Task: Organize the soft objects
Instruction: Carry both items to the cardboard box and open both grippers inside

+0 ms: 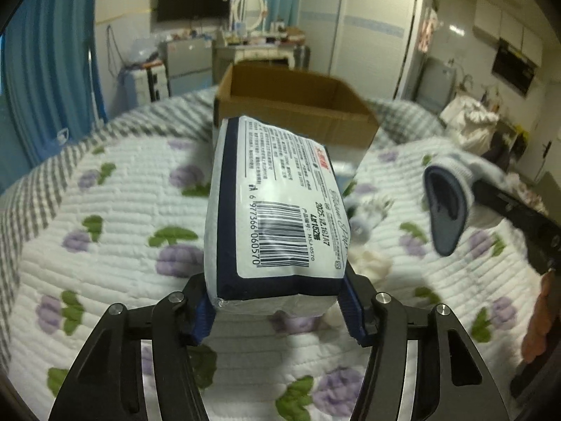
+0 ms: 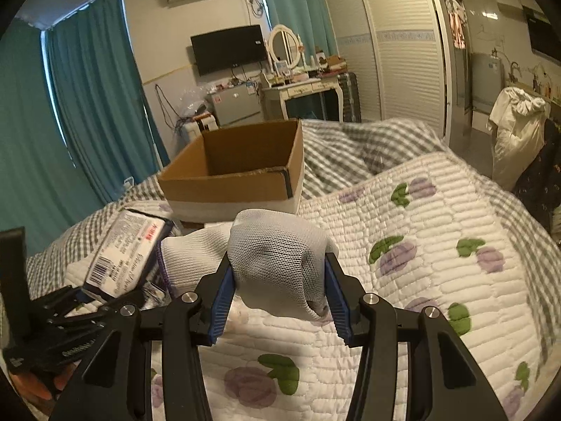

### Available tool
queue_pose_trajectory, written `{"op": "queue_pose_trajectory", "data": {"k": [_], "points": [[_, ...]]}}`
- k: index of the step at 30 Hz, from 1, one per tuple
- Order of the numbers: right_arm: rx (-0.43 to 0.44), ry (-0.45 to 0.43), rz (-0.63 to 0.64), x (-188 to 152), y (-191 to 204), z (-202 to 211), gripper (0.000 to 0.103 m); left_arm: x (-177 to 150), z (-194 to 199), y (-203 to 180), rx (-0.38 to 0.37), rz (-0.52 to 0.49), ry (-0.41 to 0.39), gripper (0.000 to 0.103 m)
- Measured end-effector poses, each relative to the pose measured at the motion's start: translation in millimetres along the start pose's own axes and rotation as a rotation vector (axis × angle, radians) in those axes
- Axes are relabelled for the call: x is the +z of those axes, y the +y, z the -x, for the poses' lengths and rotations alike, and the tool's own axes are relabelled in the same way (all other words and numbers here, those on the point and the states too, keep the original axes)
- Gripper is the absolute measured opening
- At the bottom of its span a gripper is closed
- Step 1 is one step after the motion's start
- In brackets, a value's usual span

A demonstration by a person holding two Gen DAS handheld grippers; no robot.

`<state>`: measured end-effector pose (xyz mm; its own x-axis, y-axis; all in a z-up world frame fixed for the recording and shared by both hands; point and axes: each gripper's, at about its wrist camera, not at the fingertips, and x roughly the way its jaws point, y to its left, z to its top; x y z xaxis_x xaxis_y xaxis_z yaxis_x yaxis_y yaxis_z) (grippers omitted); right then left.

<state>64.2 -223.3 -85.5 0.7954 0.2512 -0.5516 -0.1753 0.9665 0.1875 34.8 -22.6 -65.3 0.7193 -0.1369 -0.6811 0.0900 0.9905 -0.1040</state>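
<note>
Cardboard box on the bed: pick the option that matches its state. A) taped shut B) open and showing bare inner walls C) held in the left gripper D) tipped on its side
B: the cardboard box stands upright with its top open, and only brown inner walls show from this angle; its floor is hidden.

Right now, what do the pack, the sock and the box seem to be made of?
The pack looks wrapped in glossy plastic film: it shines and carries a printed barcode label. The sock looks like knitted fabric, matte, with a visible mesh weave. The box looks like plain brown cardboard, dull, with raw cut edges.
</note>
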Motion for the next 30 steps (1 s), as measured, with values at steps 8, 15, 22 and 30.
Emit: {"op": "queue_pose_trajectory", "data": {"k": [8, 15, 22, 30], "points": [[0.031, -0.110, 0.084, 53.9, 13.4, 30.7, 0.048, 49.1, 37.6, -8.9, -0.001, -0.037, -0.112, 0.058], [0.058, -0.180, 0.188, 120.8, 35.2, 15.8, 0.048, 110.7, 23.5, -9.0, 0.024, -0.077, -0.154, 0.058], [0.066, -0.160, 0.204, 174.0, 39.9, -67.7, 0.048, 163.2, -38.5, -15.4, 0.047, -0.100, -0.137, 0.058], [0.043, -0.018, 0.147, 178.6, 17.8, -201.8, 0.048, 167.8, -128.2, -3.5, 0.098, -0.082, -0.041, 0.058]]}}
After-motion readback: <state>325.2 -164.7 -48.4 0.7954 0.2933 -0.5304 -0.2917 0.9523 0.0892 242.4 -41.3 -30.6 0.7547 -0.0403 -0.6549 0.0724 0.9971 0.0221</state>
